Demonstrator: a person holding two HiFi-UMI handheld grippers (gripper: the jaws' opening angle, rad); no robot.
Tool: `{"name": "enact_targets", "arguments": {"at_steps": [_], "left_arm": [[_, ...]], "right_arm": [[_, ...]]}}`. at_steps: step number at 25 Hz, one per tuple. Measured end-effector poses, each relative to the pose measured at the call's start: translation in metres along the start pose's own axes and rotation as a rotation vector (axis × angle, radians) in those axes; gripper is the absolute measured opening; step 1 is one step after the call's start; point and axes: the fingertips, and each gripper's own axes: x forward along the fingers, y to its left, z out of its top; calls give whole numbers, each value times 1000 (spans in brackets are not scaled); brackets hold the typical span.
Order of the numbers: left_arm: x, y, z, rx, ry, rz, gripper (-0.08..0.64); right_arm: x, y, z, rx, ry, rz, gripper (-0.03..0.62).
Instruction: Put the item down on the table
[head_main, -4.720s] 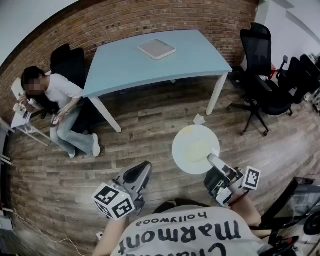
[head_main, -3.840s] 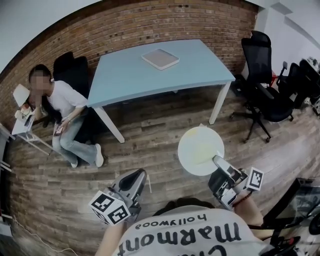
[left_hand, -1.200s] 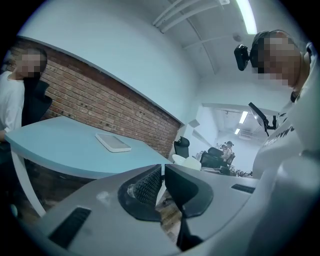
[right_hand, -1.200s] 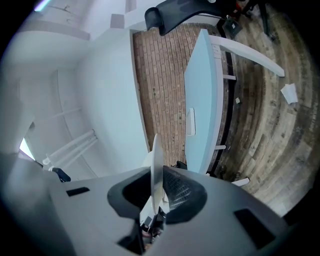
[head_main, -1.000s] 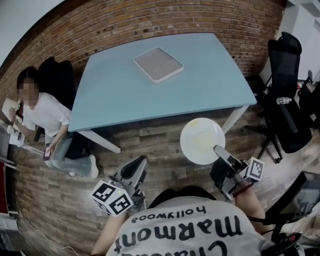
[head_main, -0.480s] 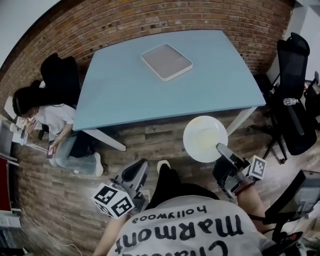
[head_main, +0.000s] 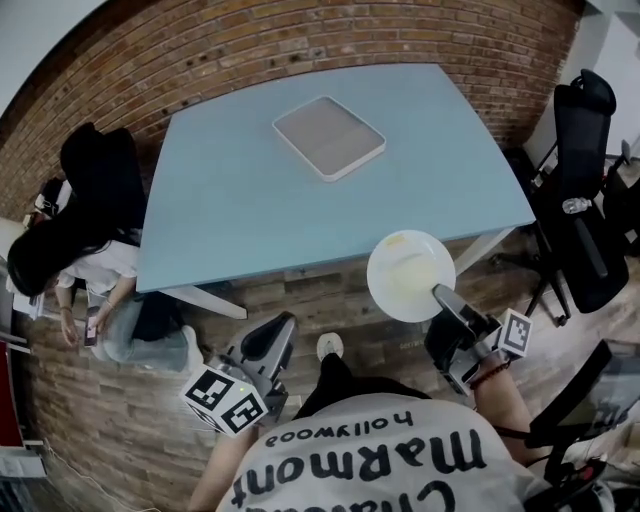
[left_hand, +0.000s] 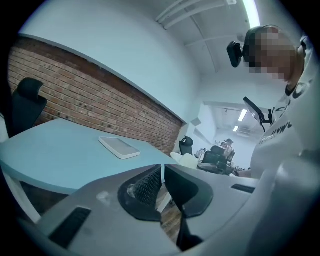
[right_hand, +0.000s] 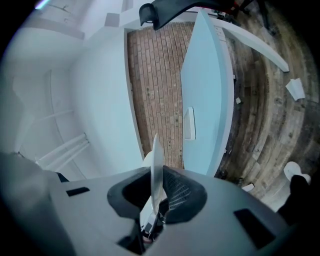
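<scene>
- The white plate (head_main: 408, 276) is held by its near rim in the right gripper (head_main: 441, 296), right of centre in the head view. The jaws are closed on that rim, which is seen edge-on between them in the right gripper view.
- The left gripper (head_main: 281, 330) is carried at lower left of centre, its jaws brought together with nothing between them.
- Since the earlier frames the blue surface (head_main: 250, 210) has been brought much closer. The plate, previously seen over the wooden floor (head_main: 300, 290) well short of it, is now seen against its near edge.
- The plate has not yet been set down and is judged to be still in the air.
- The approach is judged almost done. The plate remains to be carried over the surface, lowered flat and released.
- Ample bare room is left in front of the white tray (head_main: 329, 138) at upper centre.
</scene>
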Motion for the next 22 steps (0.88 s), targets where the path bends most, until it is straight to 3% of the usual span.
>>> {"name": "enact_targets", "arguments": {"at_steps": [3,10,14,16,19,22], "left_arm": [[4,25,7,-46,-27,6,24],[13,92,54,-130,-176,52,23],[30,114,95,-222,-289,-49,23],[41,127,104,-228,-253,-69,23],[57,144,102,-127,-114,-45,23],[65,162,114,-65,-109,-40,23]], "right_arm": [[22,-8,4,2,-2,-18,51],[63,-11,23,1,-37,-38,51],[90,-13,37,-3,-42,-74,51],[105,-16,43,-12,-47,-92,51],[126,-18,46,-13,-58,-94,51],[143,-21,49,-18,-66,-100,51]]}}
